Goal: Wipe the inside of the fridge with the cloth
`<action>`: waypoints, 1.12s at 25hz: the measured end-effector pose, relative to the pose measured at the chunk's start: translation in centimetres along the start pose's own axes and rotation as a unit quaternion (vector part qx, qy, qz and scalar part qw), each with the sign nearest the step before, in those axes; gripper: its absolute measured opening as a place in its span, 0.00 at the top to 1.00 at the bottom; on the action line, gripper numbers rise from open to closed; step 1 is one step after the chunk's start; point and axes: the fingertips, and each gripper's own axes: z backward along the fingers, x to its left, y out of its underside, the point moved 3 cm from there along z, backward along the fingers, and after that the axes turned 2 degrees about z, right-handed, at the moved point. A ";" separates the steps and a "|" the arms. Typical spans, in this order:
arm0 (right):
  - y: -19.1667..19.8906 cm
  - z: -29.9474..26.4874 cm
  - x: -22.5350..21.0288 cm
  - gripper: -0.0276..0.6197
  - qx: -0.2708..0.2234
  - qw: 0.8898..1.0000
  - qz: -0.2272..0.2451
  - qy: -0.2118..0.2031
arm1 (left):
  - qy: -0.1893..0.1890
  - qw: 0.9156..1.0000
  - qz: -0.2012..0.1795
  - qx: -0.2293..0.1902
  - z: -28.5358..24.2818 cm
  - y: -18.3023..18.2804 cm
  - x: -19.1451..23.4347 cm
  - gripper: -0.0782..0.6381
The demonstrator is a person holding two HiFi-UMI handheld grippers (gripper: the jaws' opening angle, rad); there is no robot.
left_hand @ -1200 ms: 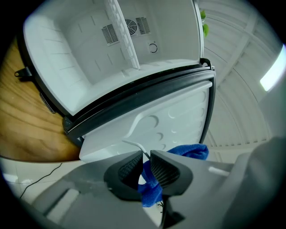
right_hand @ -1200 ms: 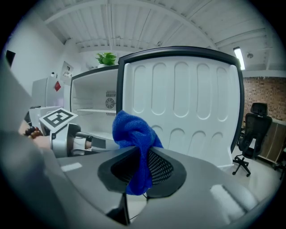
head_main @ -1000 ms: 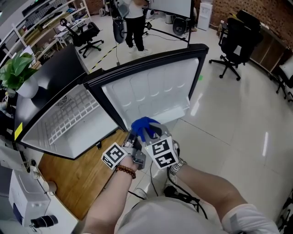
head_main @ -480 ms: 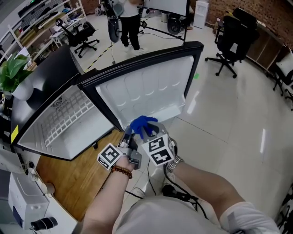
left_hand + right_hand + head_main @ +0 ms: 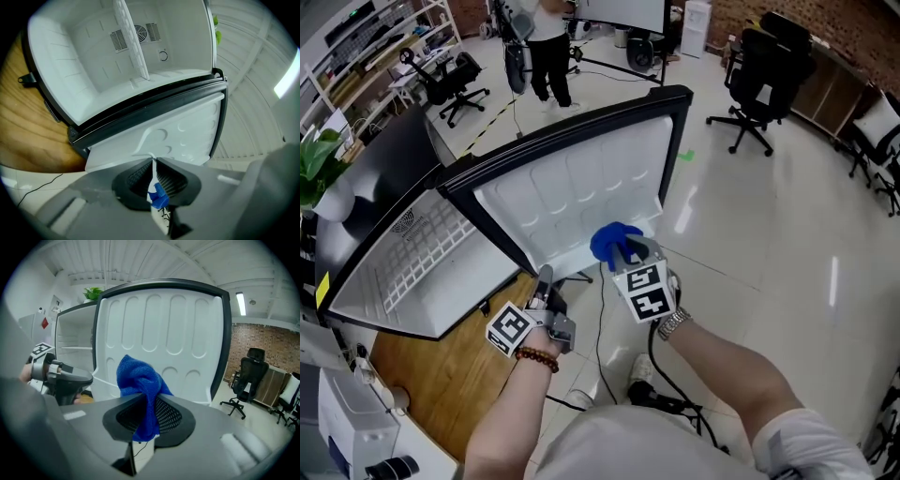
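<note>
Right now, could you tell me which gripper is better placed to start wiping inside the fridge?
Right: the right gripper is shut on the blue cloth, pointing at the open fridge door and its inner lining.

A pale glossy floor (image 5: 769, 216) fills the head view from one to five o'clock, with a white streak of light (image 5: 832, 281) mirrored in it at three and a small green mark (image 5: 686, 156) near one. A black office chair (image 5: 764, 66) stands at one o'clock before a brick wall (image 5: 853, 28); another chair (image 5: 450, 75) sits at eleven beside white shelving (image 5: 375, 47). A leafy plant (image 5: 314, 164) shows at nine, a wooden board (image 5: 422, 366) at seven. Overhead, a white ribbed ceiling (image 5: 140, 263) carries a strip lamp (image 5: 241, 303)
</note>
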 end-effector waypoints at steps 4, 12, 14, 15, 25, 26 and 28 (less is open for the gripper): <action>1.0 0.3 -3.9 0.87 0.010 0.999 -0.021 0.029 | -0.013 1.000 -0.010 -0.001 0.4 -0.1 0.4 0.89; 3.2 -0.3 -8.8 0.87 0.040 0.996 -0.036 0.064 | -0.009 1.000 -0.007 0.002 -0.2 0.4 0.6 0.89; 3.9 -0.7 -9.6 0.87 0.051 0.995 -0.043 0.070 | -0.028 1.000 -0.012 0.002 0.0 0.5 1.3 0.89; 4.2 -0.8 -10.0 0.87 0.054 0.995 -0.046 0.073 | -0.034 0.999 -0.013 0.003 0.0 0.7 1.6 0.89; 4.7 0.0 -10.4 0.87 0.046 0.995 -0.054 0.070 | -0.073 0.996 -0.037 0.025 -0.6 1.7 2.9 0.89; 4.6 0.2 -10.4 0.87 0.043 0.995 -0.055 0.068 | -0.081 0.995 -0.048 0.028 -0.7 1.6 3.0 0.89; 4.3 0.8 -10.3 0.87 0.037 0.996 -0.054 0.063 | -0.094 0.992 -0.074 0.033 -1.0 1.6 3.0 0.89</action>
